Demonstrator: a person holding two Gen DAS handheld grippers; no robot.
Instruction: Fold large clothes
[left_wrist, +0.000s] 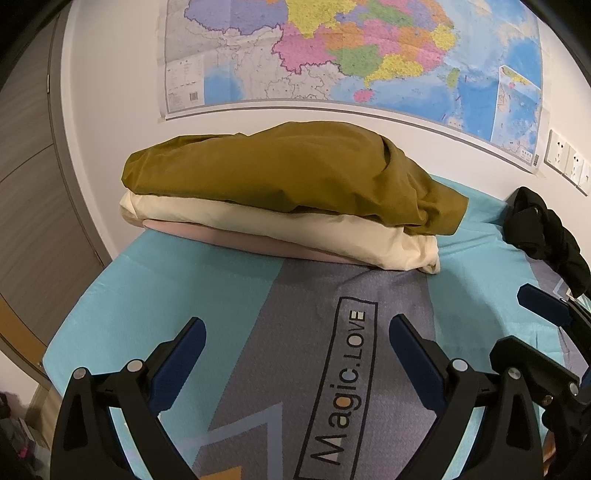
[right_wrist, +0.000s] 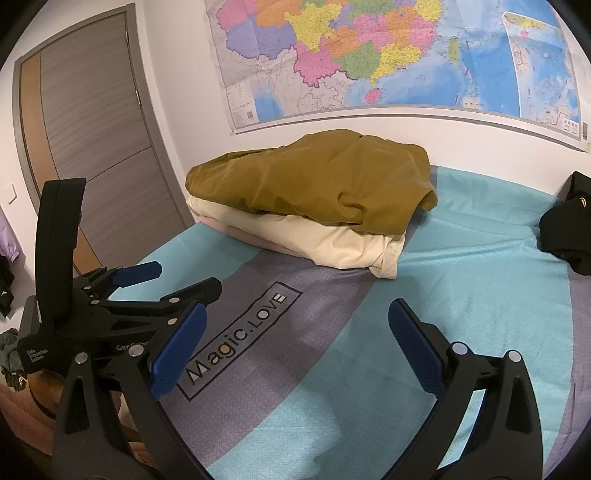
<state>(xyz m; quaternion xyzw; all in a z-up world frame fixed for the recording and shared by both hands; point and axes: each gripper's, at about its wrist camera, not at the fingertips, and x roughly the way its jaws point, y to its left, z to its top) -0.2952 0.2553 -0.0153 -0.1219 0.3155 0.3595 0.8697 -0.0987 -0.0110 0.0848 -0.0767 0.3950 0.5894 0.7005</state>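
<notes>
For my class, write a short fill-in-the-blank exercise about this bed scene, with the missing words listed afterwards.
1. The top garment of the folded stack is ____ in colour.
2. Both the left tongs and the right tongs are ____, holding nothing.
3. The black garment lies to the ____ of the stack.
4. On the wall above the bed hangs a ____.

Missing words: olive brown; open; right; map

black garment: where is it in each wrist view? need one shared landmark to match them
Left wrist: black garment at the right edge, on the teal bed cover, right of the folded stack.
Right wrist: black garment at the far right edge, partly cut off by the frame.
Shared landmark: olive garment topping the stack below the wall map.
</notes>
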